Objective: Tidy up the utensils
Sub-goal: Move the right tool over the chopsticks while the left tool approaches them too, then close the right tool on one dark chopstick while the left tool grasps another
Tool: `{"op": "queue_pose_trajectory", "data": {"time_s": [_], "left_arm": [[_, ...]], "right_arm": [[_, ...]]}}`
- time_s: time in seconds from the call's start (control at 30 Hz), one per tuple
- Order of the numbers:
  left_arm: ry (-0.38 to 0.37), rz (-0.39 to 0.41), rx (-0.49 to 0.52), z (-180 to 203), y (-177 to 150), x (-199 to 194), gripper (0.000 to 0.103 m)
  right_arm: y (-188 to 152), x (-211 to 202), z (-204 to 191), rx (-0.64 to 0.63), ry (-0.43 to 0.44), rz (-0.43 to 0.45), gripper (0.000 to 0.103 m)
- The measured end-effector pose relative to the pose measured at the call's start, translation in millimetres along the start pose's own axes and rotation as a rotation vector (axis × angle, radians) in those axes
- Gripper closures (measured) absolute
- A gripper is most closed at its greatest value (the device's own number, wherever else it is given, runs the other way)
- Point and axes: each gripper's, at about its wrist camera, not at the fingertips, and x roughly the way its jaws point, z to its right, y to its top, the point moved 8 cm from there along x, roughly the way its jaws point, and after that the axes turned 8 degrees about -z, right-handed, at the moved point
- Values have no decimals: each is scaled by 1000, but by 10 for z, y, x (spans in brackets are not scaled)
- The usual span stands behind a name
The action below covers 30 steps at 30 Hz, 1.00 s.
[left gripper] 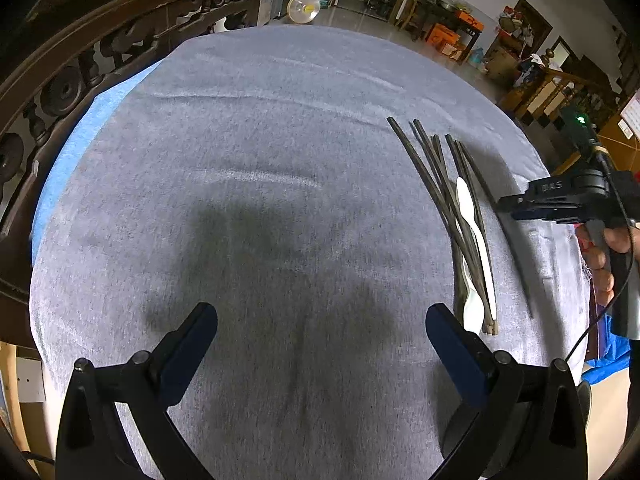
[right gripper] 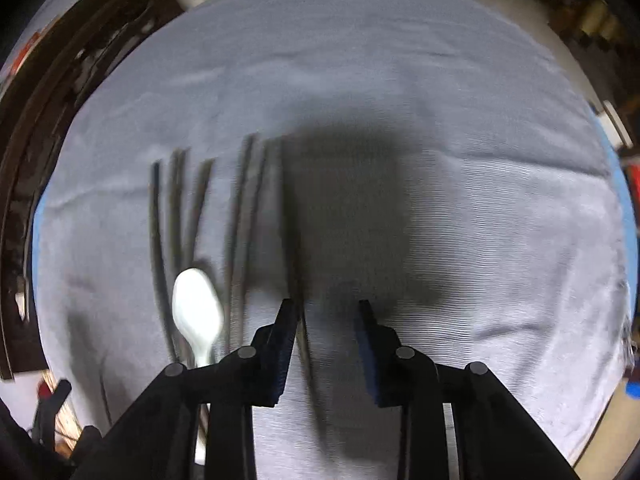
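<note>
Hovering over bare grey cloth, the left gripper has its jaws spread wide with nothing between them and nothing touching the blue pads.

The right gripper points steeply down at the table, its jaws partly apart. One dark chopstick runs up between the fingers, close against the left pad; the picture is blurred, and I cannot tell whether that pad touches it. The other pad stands clear of it, so nothing is pinched. In the left wrist view a person's hand holds this gripper's handle by the table's right edge.

No container shows in either view; every utensil lies loose on the grey tablecloth.

A loose bundle of dark chopsticks lies near the table's right edge, their long axes running from the near edge toward the far edge, fanning apart at the far ends and crossing one another toward the near ends. Two white spoons lie among them along the same line, partly under the sticks. In the right wrist view one spoon's bowl faces the far edge, its handle toward the gripper.
</note>
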Motion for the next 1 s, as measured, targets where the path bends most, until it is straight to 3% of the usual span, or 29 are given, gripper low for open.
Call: {"op": "queue_pose_trajectory", "data": {"time_s": [0.13, 0.33, 0.37, 0.47, 0.5, 0.77, 1.0], "left_arm": [[-3, -10, 8, 19, 68, 4, 0], [11, -21, -4, 58, 355, 1, 0], [6, -37, -12, 72, 411, 25, 0], [-7, -103, -44, 132, 594, 133, 1], [-18, -121, -53, 163, 643, 165, 1], [-74, -344, -159, 577, 1134, 656, 28], [-32, -424, -209, 784, 1314, 924, 47]], "right_arm": [[55, -42, -75, -28, 30, 2, 70], [302, 87, -311, -90, -20, -7, 70], [316, 92, -328, -105, -47, -14, 73], [308, 99, -332, -149, -108, -32, 94], [265, 106, -321, -151, -110, -38, 94], [176, 92, -90, -141, -63, -42, 94], [-45, 78, 84, -162, -46, -36, 94]]}}
